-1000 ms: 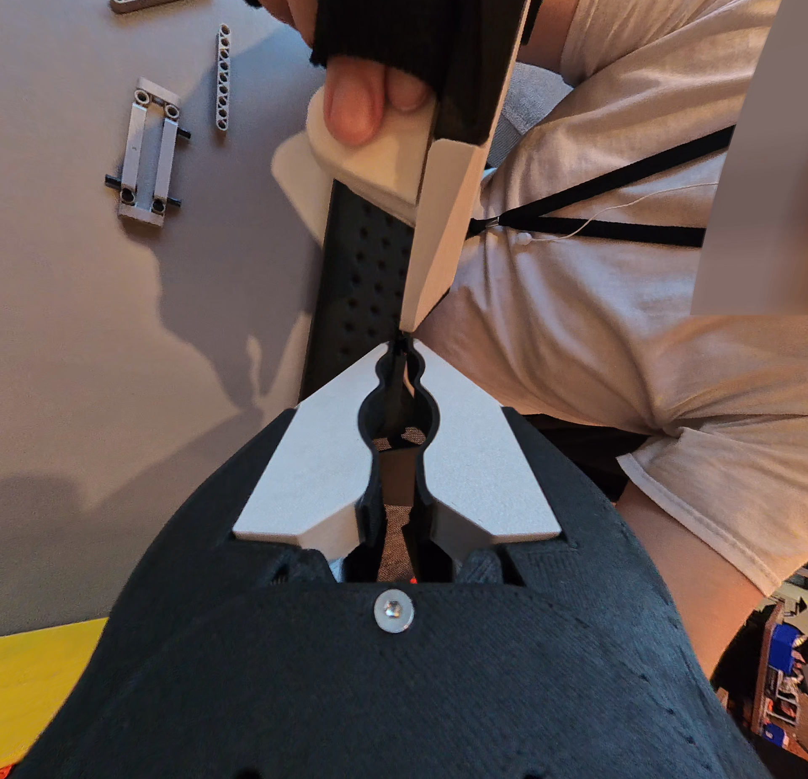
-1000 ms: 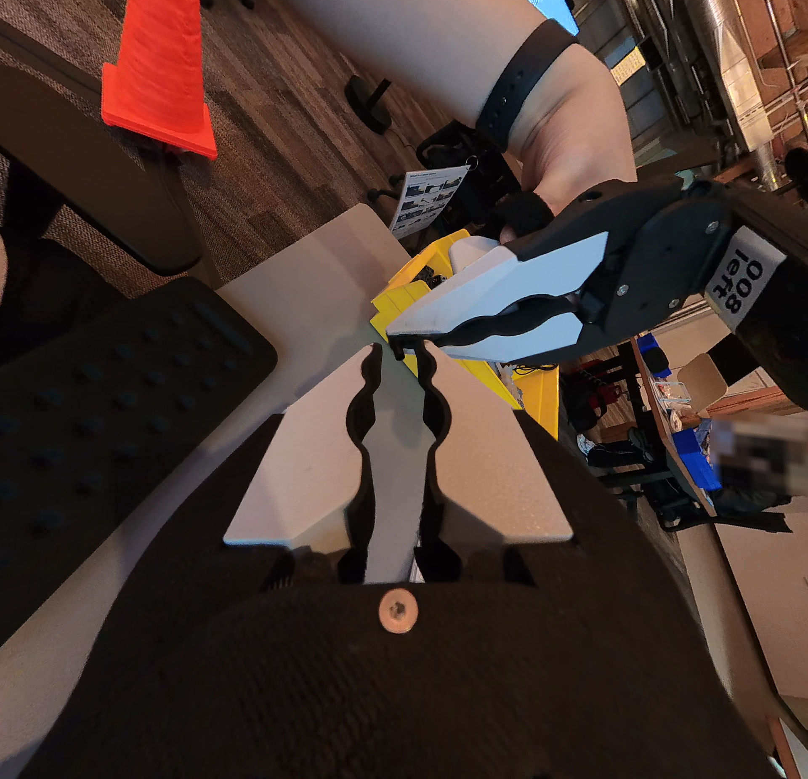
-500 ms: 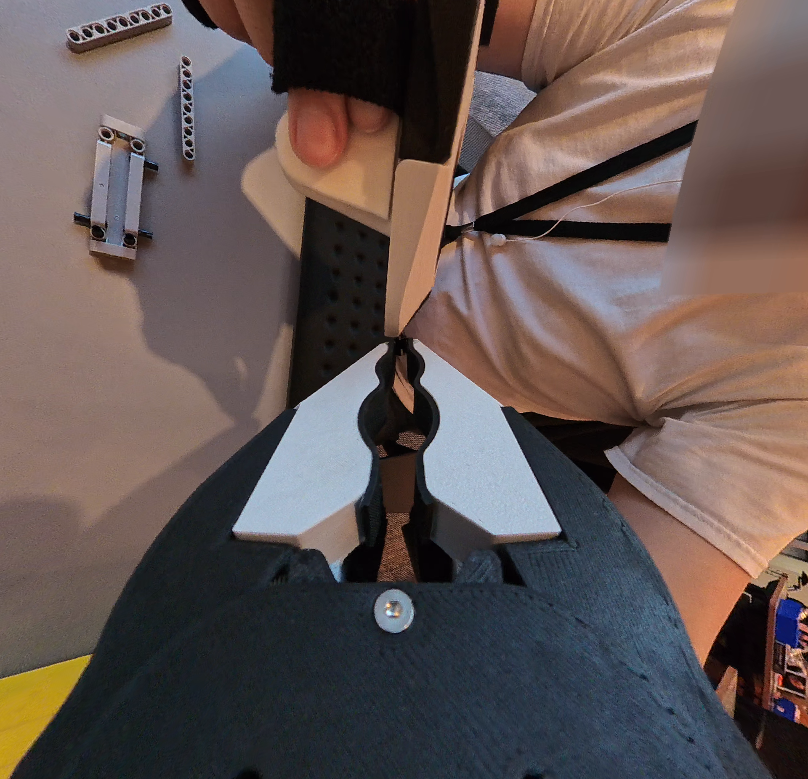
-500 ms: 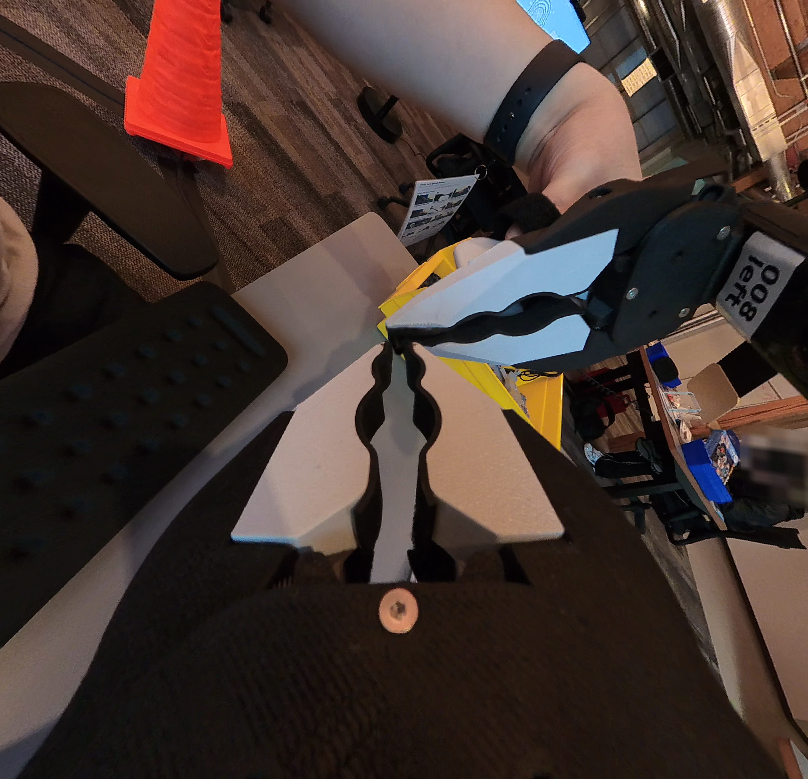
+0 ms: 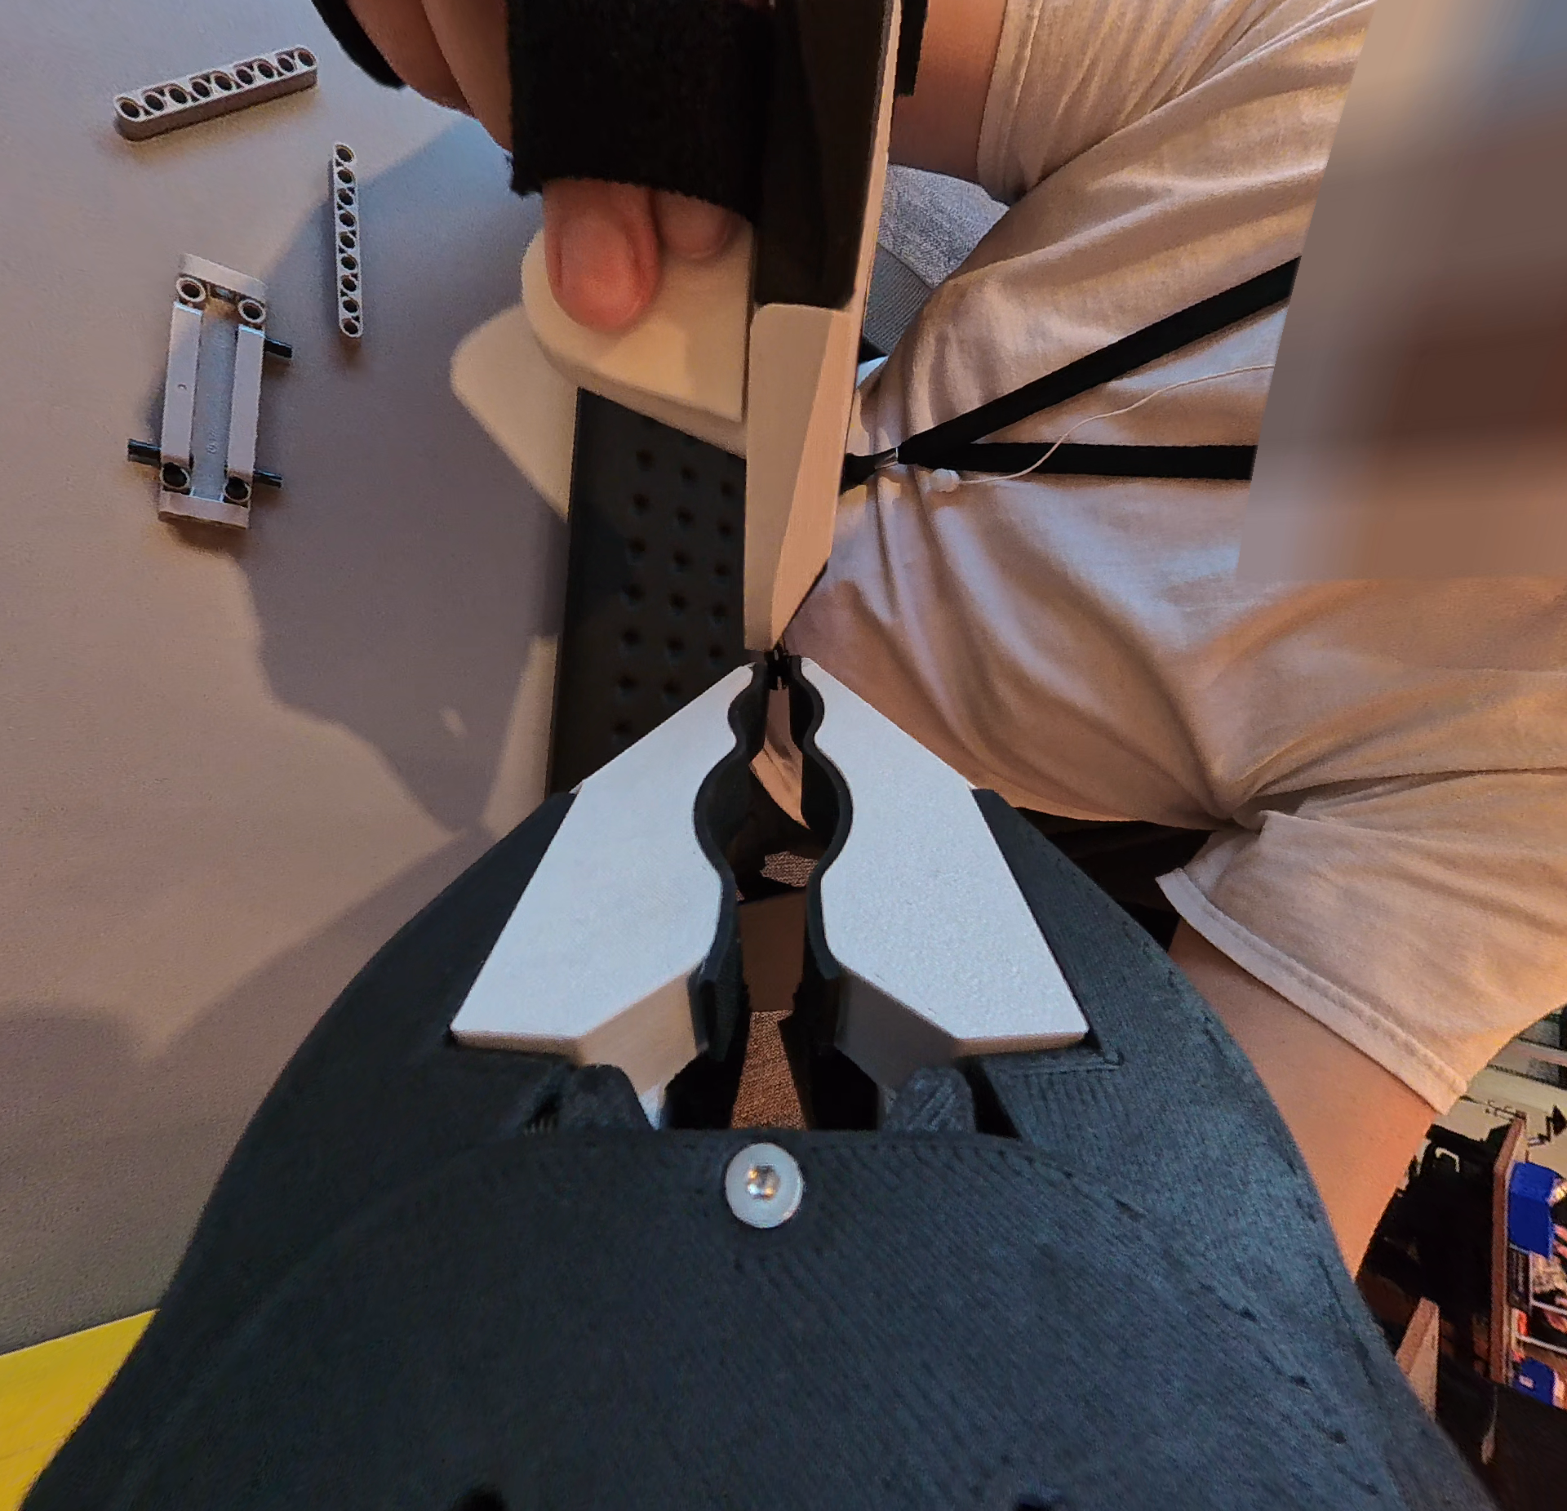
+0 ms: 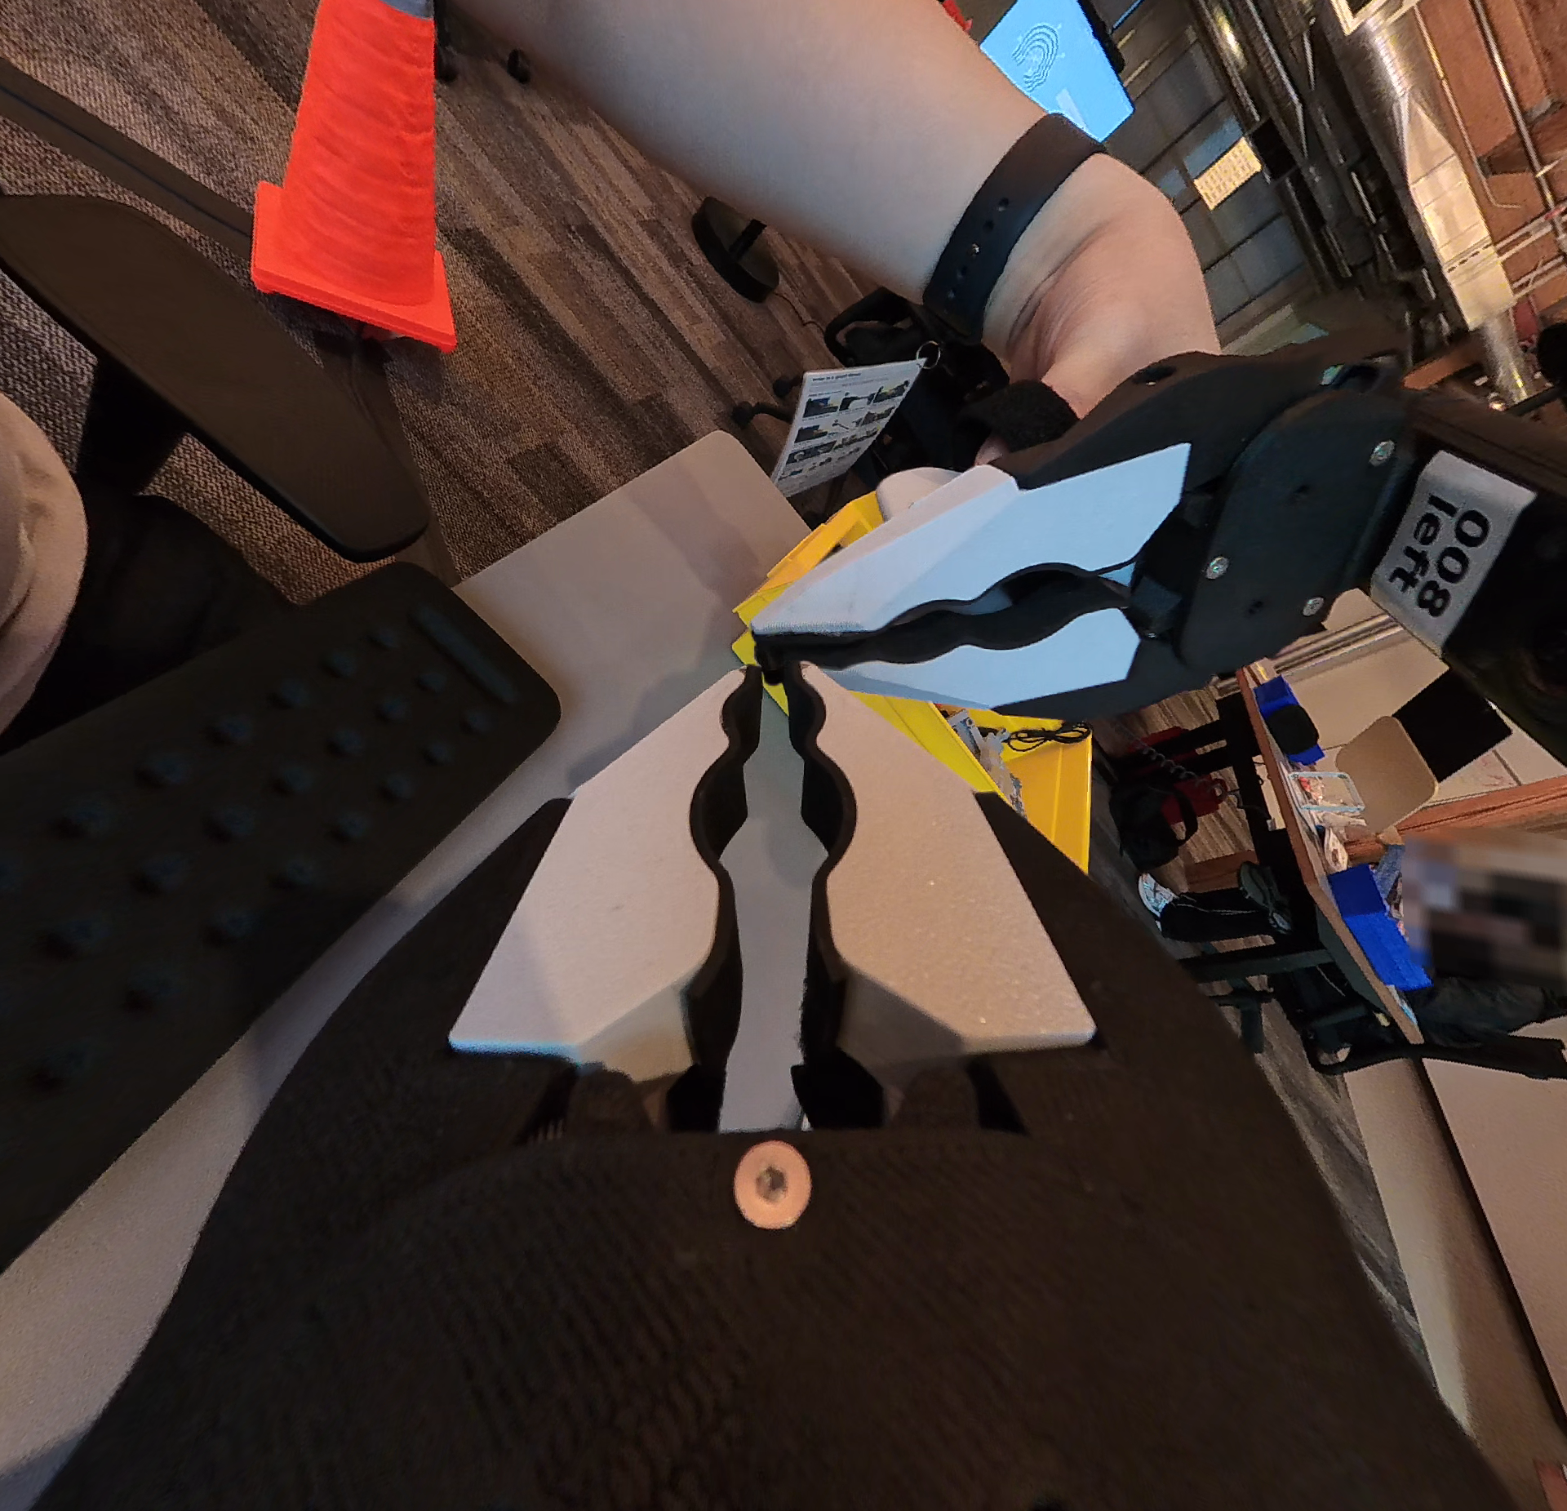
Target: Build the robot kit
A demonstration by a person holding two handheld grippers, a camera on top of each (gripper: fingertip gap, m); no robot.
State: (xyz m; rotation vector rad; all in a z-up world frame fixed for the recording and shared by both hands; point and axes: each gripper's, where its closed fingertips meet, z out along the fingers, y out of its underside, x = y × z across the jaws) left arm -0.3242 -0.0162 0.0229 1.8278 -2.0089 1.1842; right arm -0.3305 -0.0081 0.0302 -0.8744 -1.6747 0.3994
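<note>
My left gripper point(image 5: 776, 671) and right gripper point(image 6: 772, 671) meet tip to tip, crosswise, both pinched together on a tiny black pin point(image 5: 777, 669).

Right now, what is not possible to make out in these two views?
Tiny black part between left gripper and right gripper tips: too small to identify, both views.
Yellow plastic bin's contents: right wrist view, left gripper covers them.
Black perforated pad: left wrist view, right gripper hides part.
</note>
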